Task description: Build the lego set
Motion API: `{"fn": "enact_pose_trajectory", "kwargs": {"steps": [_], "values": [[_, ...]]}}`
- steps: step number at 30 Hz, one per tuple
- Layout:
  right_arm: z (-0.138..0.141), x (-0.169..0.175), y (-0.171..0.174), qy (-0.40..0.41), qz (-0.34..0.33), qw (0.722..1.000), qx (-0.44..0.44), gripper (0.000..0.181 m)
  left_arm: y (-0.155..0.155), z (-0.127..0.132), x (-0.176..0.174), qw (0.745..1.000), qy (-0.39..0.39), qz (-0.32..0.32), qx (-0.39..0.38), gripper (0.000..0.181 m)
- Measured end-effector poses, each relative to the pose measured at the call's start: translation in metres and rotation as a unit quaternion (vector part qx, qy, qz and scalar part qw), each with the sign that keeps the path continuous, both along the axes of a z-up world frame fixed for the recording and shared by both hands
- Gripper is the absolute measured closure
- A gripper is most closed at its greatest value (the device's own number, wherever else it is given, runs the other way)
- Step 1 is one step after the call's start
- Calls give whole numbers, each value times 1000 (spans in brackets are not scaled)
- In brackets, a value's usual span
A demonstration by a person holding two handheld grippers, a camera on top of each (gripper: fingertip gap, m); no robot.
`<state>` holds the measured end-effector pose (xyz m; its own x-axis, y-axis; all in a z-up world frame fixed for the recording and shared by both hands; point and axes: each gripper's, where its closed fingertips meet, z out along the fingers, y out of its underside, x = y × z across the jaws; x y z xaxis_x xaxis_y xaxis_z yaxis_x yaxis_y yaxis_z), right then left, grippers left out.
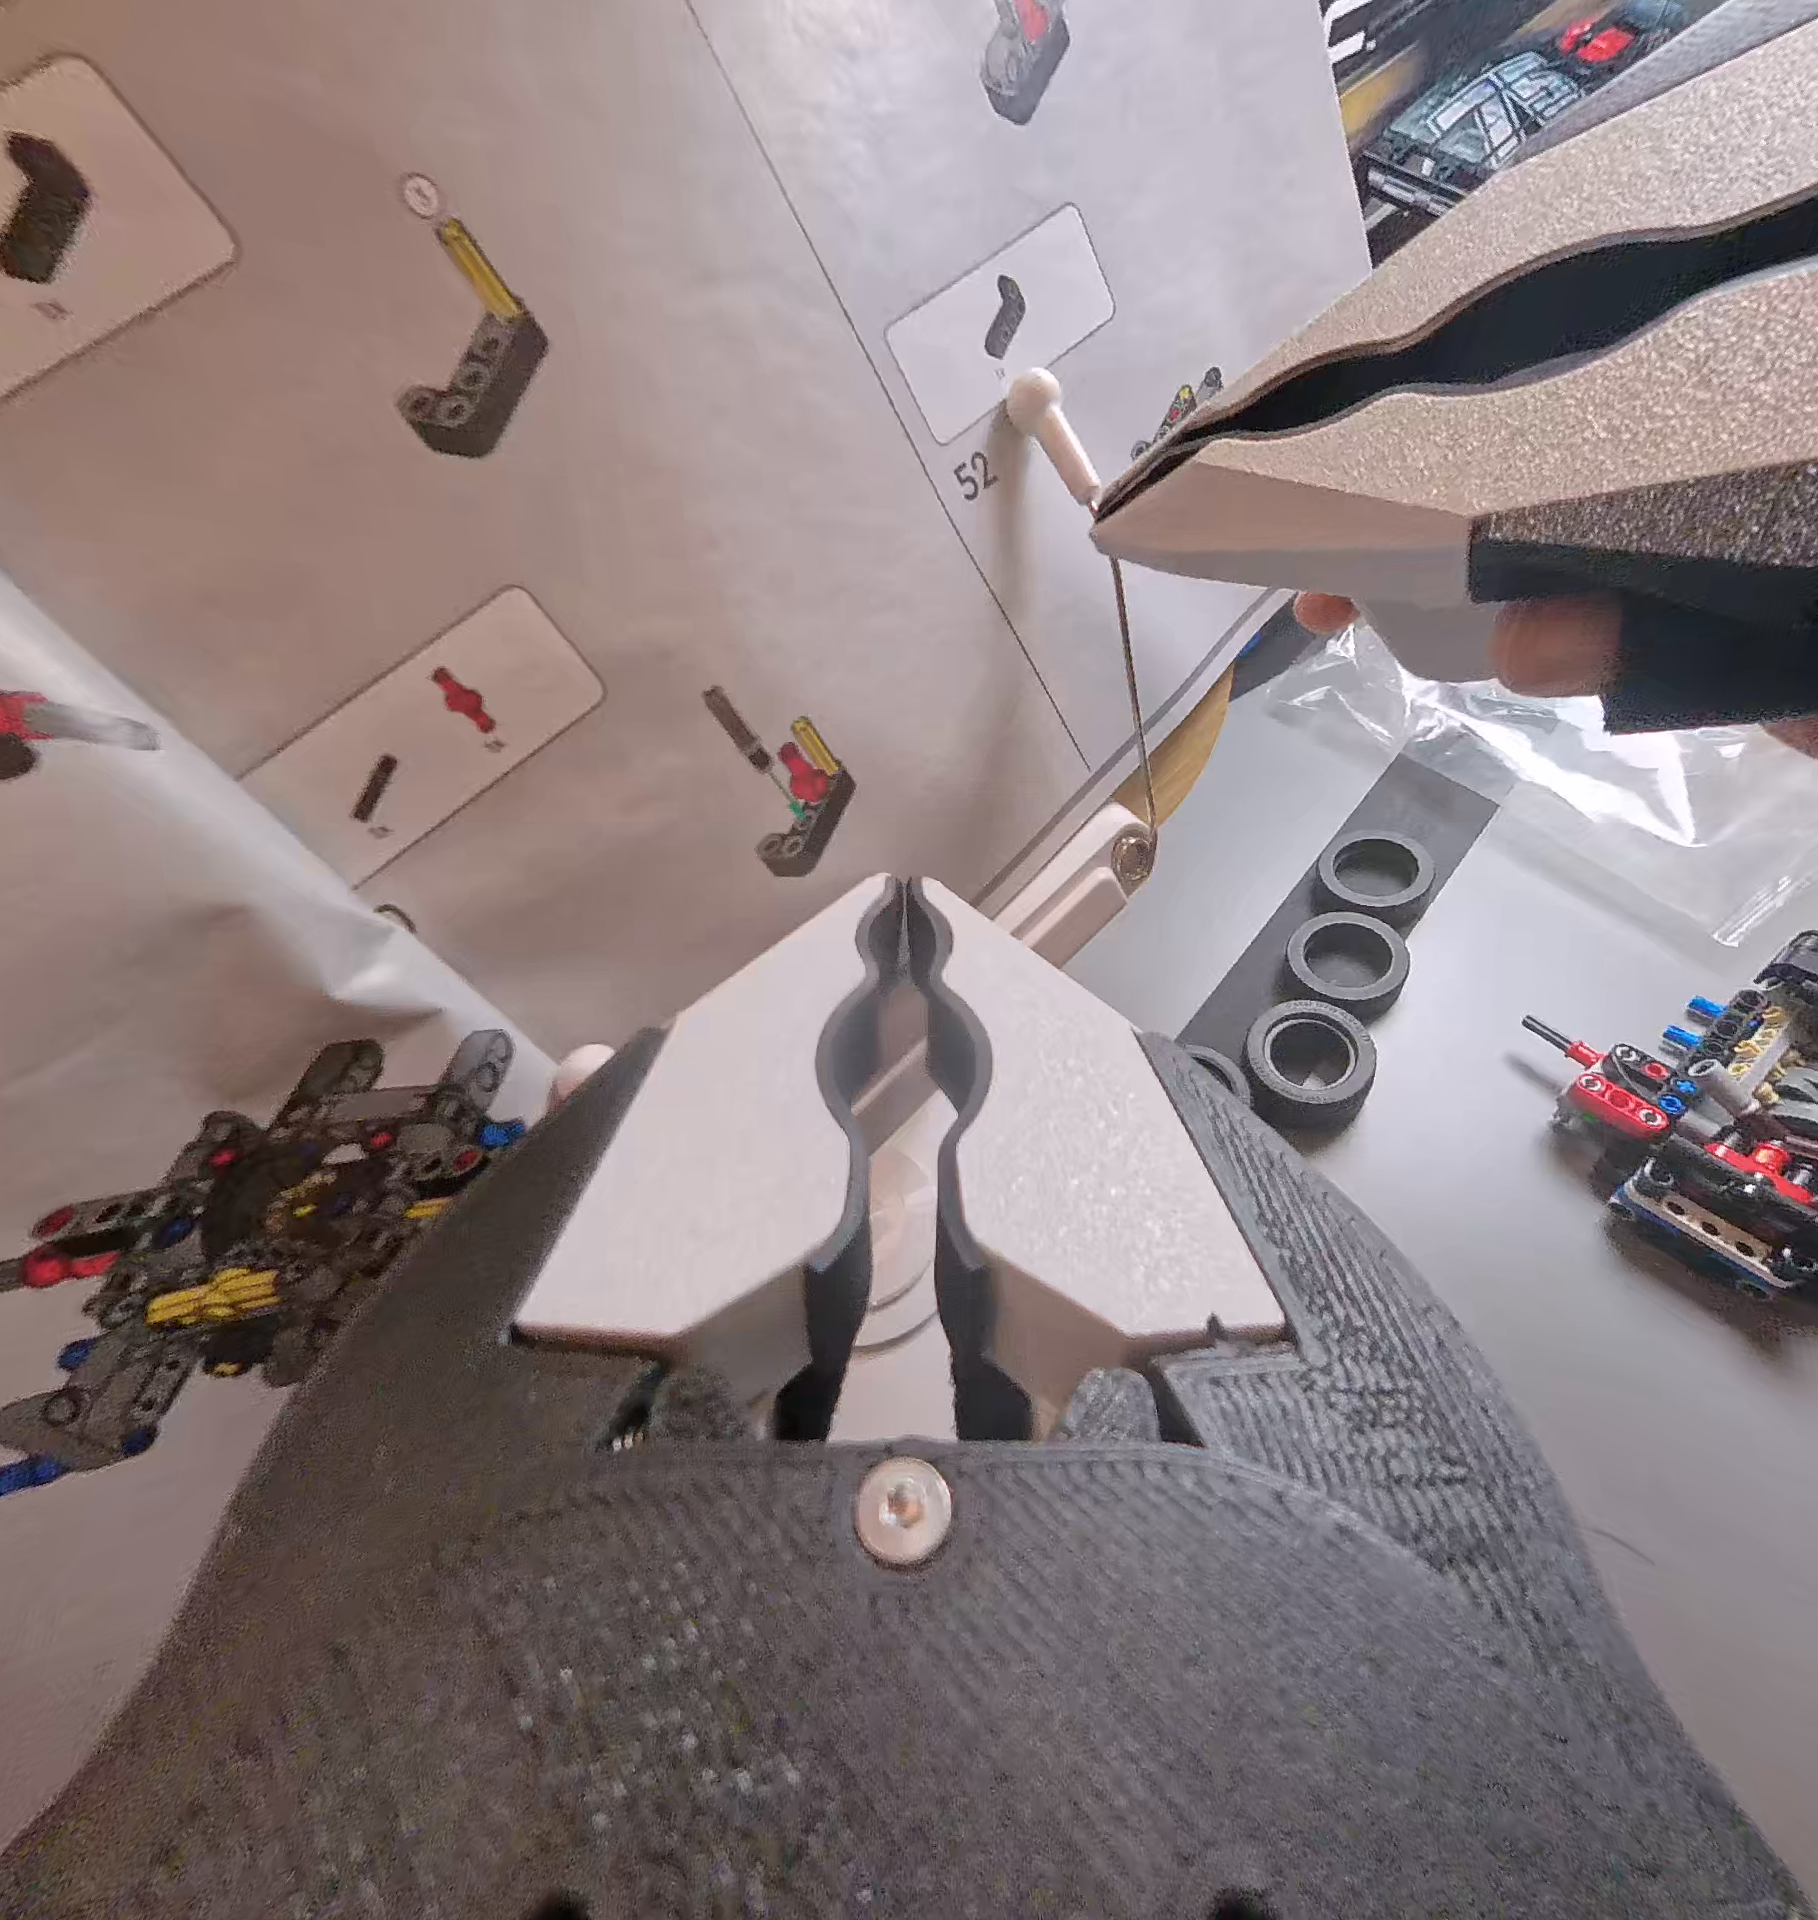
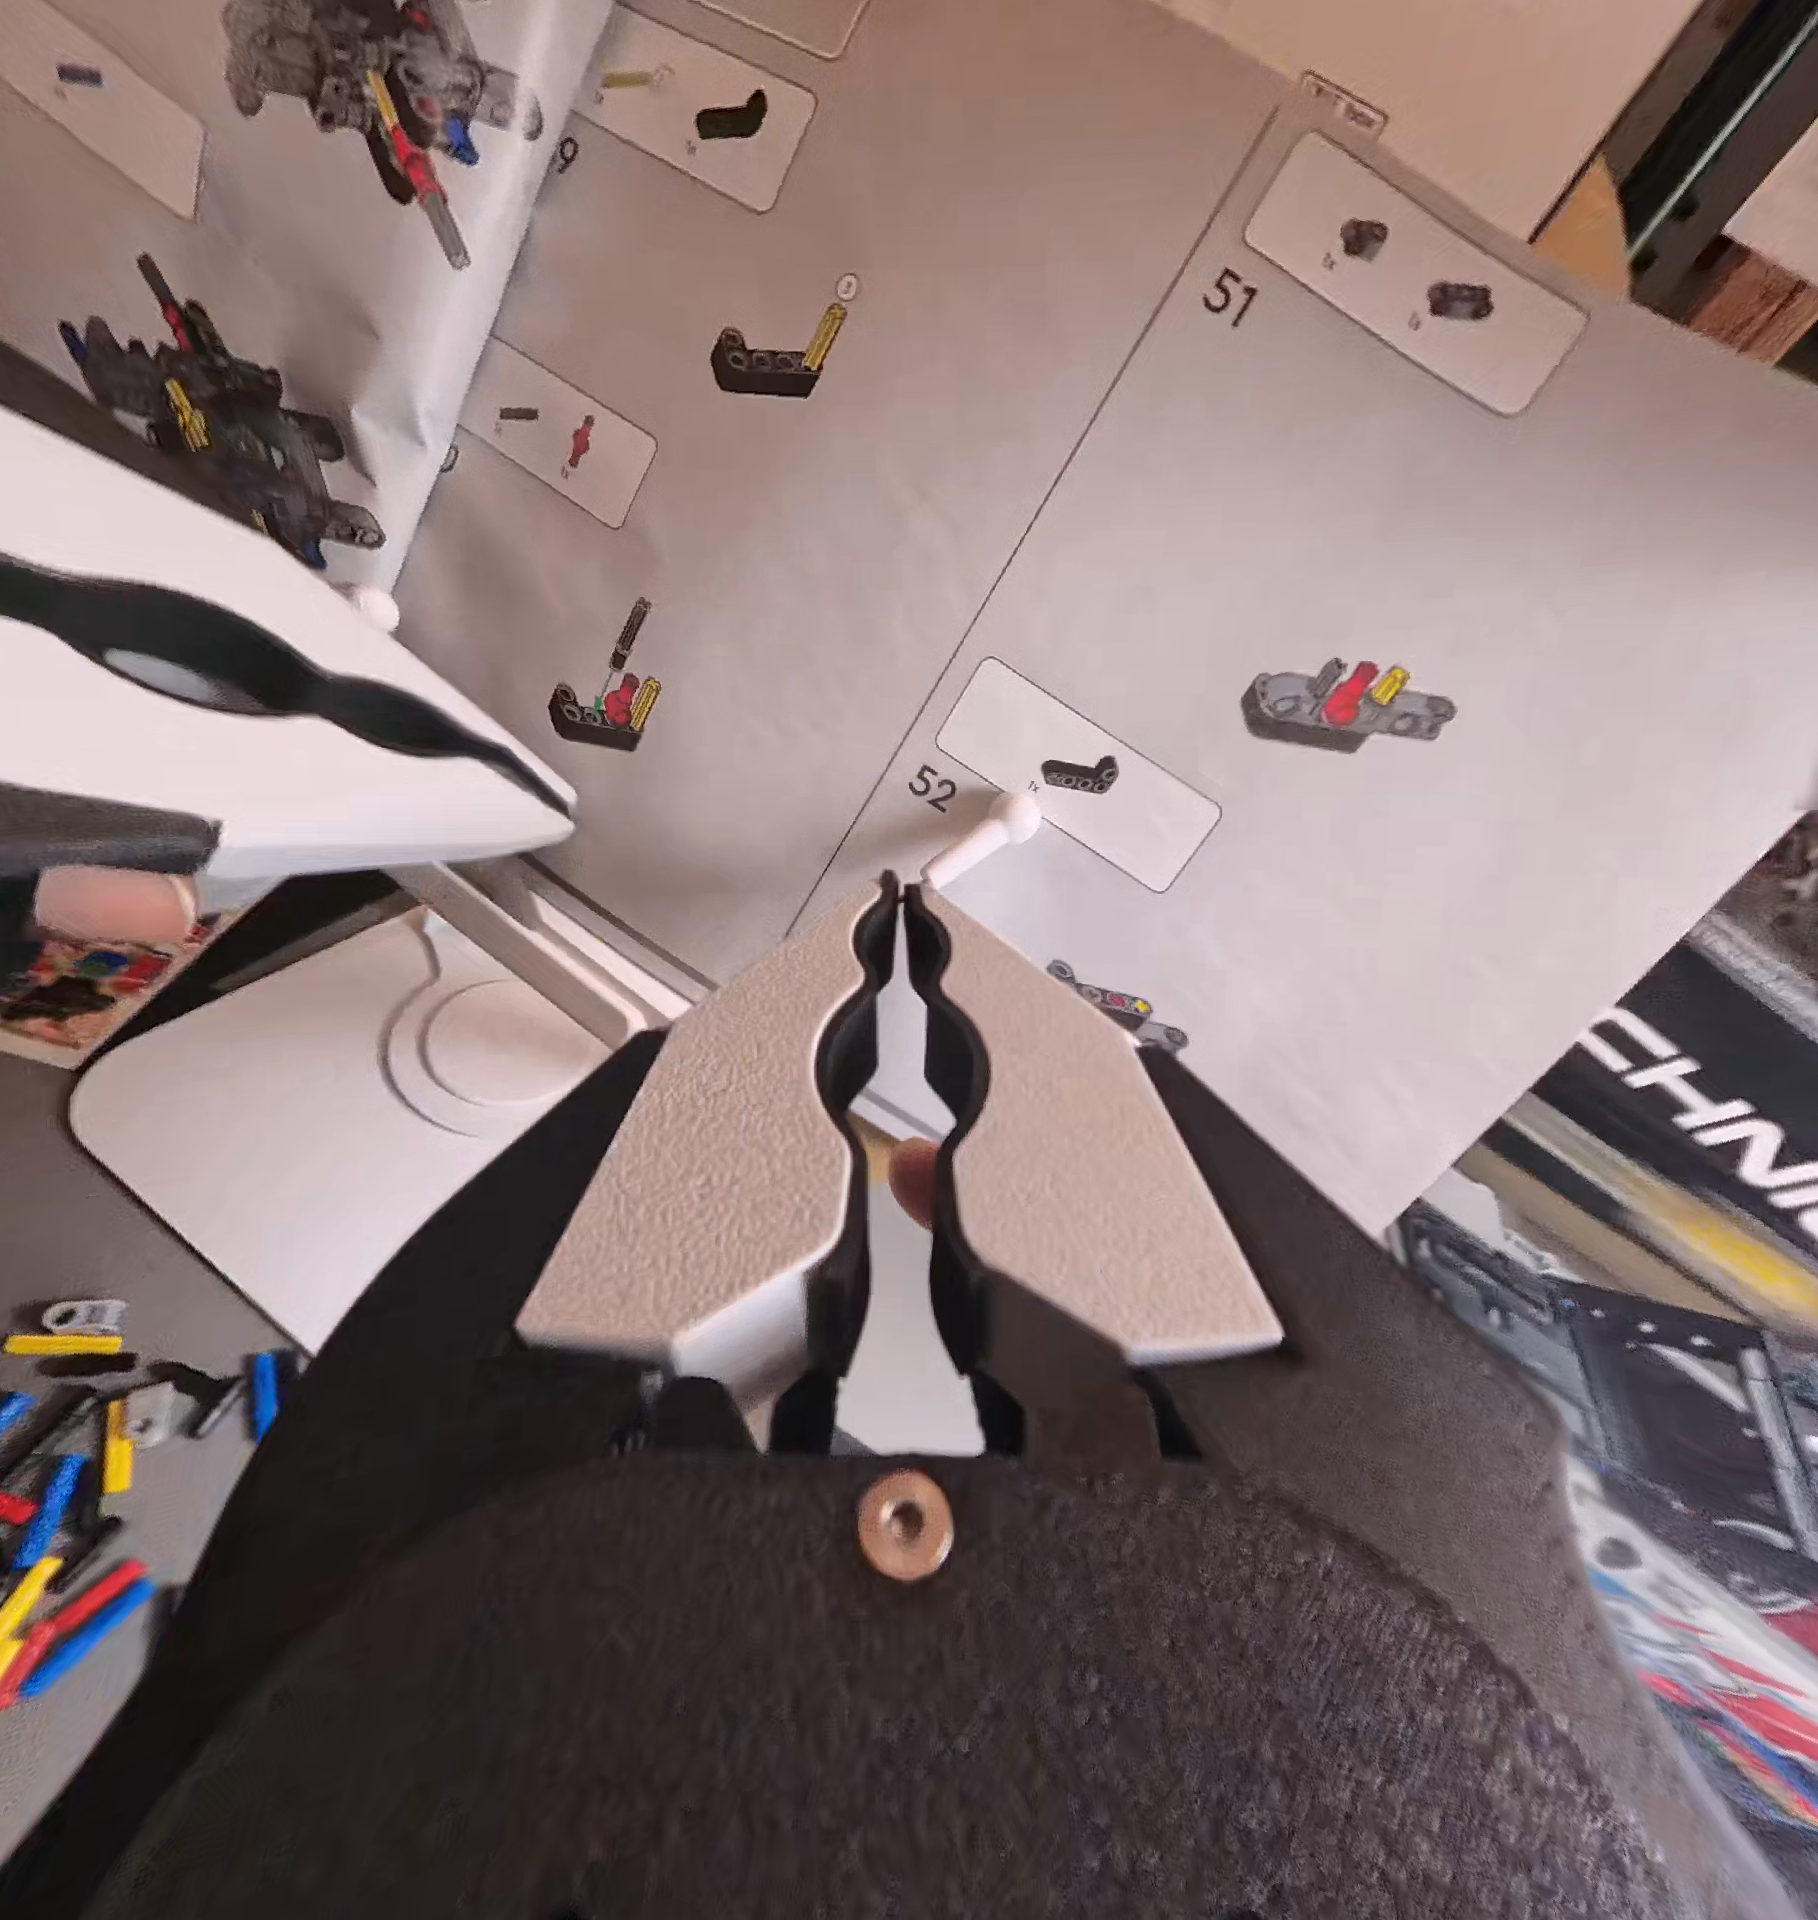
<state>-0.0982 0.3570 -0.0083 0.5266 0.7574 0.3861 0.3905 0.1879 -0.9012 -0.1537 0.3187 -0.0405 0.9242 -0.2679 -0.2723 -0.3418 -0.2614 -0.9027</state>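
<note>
The open instruction booklet (image 1: 593, 499) leans on a white book stand (image 2: 292, 1101) and fills both views (image 2: 1300, 540). My right gripper (image 2: 900, 896) is shut on the white-tipped page-holder pin (image 2: 988, 829) at the bottom of the right page. In the left wrist view it (image 1: 1100, 514) pinches that pin (image 1: 1050, 421), whose wire runs down to the stand. My left gripper (image 1: 905, 891) is shut with nothing visible between its fingers, close to the booklet's lower edge. It shows at the left of the right wrist view (image 2: 562, 805). A partly built lego model (image 1: 1736, 1143) lies on the table to the right.
Three black tyres (image 1: 1341, 966) sit in a row beside the stand, with a clear plastic bag (image 1: 1611, 779) behind them. Several loose lego pieces (image 2: 43, 1455) lie at the lower left. The set's box (image 2: 1715, 1143) lies under the booklet's right side. A second white pin tip (image 2: 375, 605) holds the left page. My right fingertips sit around 8 centimeters from my left ones. From either gripper's tips it is about 25 centimeters to the partly built lego model (image 1: 1736, 1143).
</note>
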Motion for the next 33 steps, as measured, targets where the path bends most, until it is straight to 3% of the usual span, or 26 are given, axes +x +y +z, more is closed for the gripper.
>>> {"fn": "enact_pose_trajectory", "kwargs": {"steps": [2,4,7,9,13,16,18,21,25,28,30,33], "values": [[2,-3,-3,-26,3,999,31,181,-3,4,-7,1000,-1,9,13,181],[1,-19,-21,-42,51,997,35,181,-6,6,-14,1000,-3,18,23,181],[10,-23,-18,-80,-5,994,73,181,-13,6,-21,999,5,23,31,181],[26,-22,-20,-42,-24,996,72,181,-19,5,-26,999,10,24,34,180],[33,3,-10,34,-81,996,25,152,-26,5,-36,999,4,22,39,179],[8,10,4,54,-98,993,-44,136,-26,3,-39,999,-10,22,35,178],[-6,0,4,60,-74,992,-87,138,-24,0,-39,999,-18,23,30,176],[-10,-9,5,44,-64,994,-71,174,-23,-5,-41,999,-14,26,22,176],[-7,-18,1,8,-53,998,-23,176,-23,-7,-44,999,-10,28,26,178],[-5,-37,-16,-38,5,998,47,179,-22,-7,-46,999,-12,31,26,181],[-12,-53,-33,-104,50,987,116,181,-22,-7,-46,999,-18,31,24,181],[-45,-72,-54,-243,113,940,212,181,-23,-7,-47,999,-32,31,21,181]]}}
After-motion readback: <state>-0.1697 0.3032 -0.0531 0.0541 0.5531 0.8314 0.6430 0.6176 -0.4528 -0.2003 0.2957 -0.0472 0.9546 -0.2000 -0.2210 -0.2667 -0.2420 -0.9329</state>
